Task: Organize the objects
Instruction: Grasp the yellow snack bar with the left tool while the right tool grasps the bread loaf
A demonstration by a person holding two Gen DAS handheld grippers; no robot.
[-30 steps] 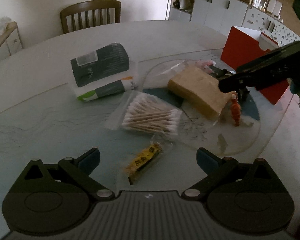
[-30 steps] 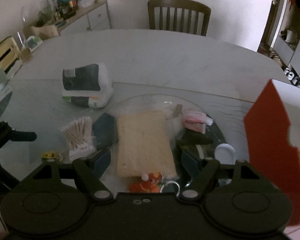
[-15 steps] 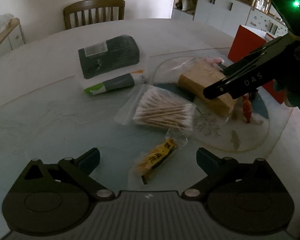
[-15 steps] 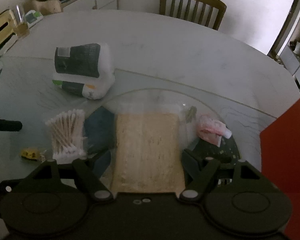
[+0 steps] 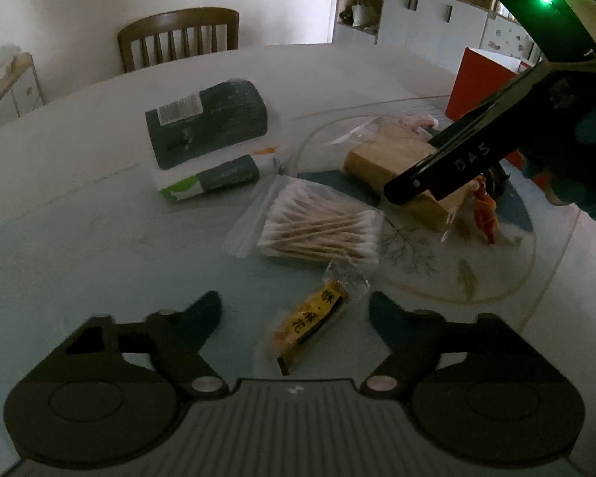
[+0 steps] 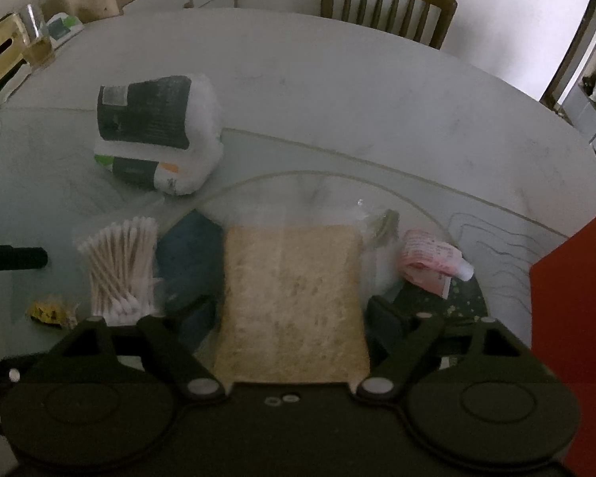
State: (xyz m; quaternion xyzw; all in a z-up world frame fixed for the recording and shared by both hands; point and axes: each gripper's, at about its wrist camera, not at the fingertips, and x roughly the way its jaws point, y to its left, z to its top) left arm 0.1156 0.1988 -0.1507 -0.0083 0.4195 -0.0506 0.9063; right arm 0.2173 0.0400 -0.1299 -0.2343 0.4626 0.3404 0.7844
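My left gripper (image 5: 295, 310) is open just above a yellow snack packet (image 5: 308, 324) that lies between its fingers on the table. A bag of cotton swabs (image 5: 320, 232) lies beyond it. My right gripper (image 6: 292, 314) is open, its fingers on either side of a tan block in clear wrap (image 6: 294, 298), which also shows in the left wrist view (image 5: 401, 173). An orange toy figure (image 5: 485, 214) stands by the block. A pink packet (image 6: 431, 264) lies right of the block. The swabs (image 6: 119, 268) and snack packet (image 6: 47, 312) lie to the left.
A dark green and white tissue pack (image 5: 206, 139) sits further back, also in the right wrist view (image 6: 155, 131). A red box (image 5: 484, 83) stands at the right table edge. A wooden chair (image 5: 178, 37) is behind the table. Cabinets line the walls.
My left gripper has moved forward and lower over the snack packet. My right gripper has moved forward over the tan block, which now sits between its fingers; the orange toy has left its view.
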